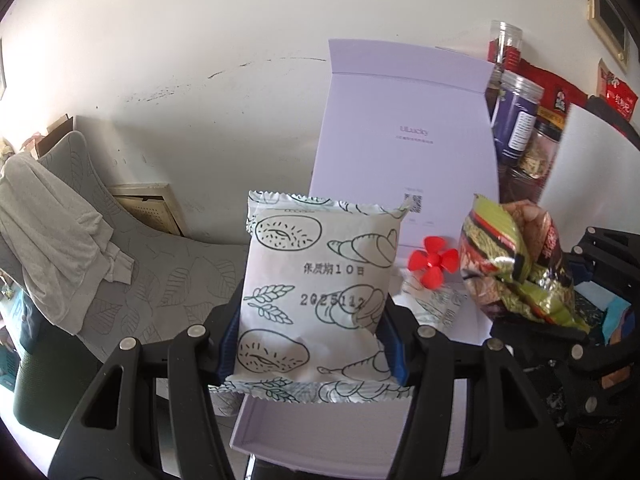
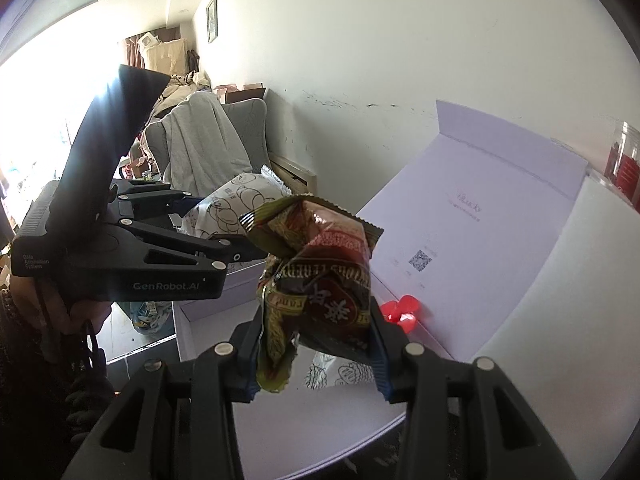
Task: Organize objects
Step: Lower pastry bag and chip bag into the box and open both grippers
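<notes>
Two snack packets held over an open white box — one in each gripper.

Left wrist view: left gripper clamped on a white bread packet printed with pastry drawings, upright, above the near edge of the box; beside it, right gripper with a crumpled green-red snack bag; red flower-shaped piece and another white packet lying inside the box. Right wrist view: right gripper closed on the snack bag — above the box tray; left gripper at left, gripping the bread packet.
</notes>
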A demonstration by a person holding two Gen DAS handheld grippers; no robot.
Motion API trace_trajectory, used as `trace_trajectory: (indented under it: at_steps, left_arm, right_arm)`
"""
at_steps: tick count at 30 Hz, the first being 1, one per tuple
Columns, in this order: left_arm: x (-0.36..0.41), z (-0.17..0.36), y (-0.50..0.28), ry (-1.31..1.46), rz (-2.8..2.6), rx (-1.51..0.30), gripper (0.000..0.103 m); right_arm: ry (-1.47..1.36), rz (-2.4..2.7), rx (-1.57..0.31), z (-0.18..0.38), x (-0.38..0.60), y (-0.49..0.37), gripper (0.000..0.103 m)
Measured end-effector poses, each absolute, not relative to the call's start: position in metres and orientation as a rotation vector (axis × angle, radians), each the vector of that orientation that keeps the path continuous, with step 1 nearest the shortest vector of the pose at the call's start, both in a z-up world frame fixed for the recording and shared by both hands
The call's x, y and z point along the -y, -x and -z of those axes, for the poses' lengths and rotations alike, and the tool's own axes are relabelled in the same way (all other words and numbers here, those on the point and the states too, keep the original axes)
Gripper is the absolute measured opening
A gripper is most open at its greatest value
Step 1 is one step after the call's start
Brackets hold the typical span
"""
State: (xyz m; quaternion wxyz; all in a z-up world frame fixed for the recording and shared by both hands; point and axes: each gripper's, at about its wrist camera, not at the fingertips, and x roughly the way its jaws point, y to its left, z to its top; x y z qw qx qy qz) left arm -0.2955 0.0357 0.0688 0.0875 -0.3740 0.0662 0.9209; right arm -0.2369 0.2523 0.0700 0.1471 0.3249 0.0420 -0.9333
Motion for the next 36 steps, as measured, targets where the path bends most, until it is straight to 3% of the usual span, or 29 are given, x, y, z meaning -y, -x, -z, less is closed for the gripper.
trace_trajectory:
  at_steps: [10, 29, 36]
  left_arm:
    - [-0.033, -0.037, 0.327, 1.223, -2.720, -0.249, 0.056]
    - [-0.054, 0.006, 0.342, 1.340, -2.592, -0.383, 0.056]
    - [-0.057, 0.008, 0.343, 1.335, -2.603, -0.418, 0.056]
  right_arm:
    - [-1.044, 2.698, -0.054, -0.043, -0.257, 0.272, 0.043]
    - [-1.207, 2.705, -0.205, -0.003, -0.245, 0.294, 0.044]
    - [-1.214, 2.714, -0.154, 0.001, -0.254, 0.294, 0.044]
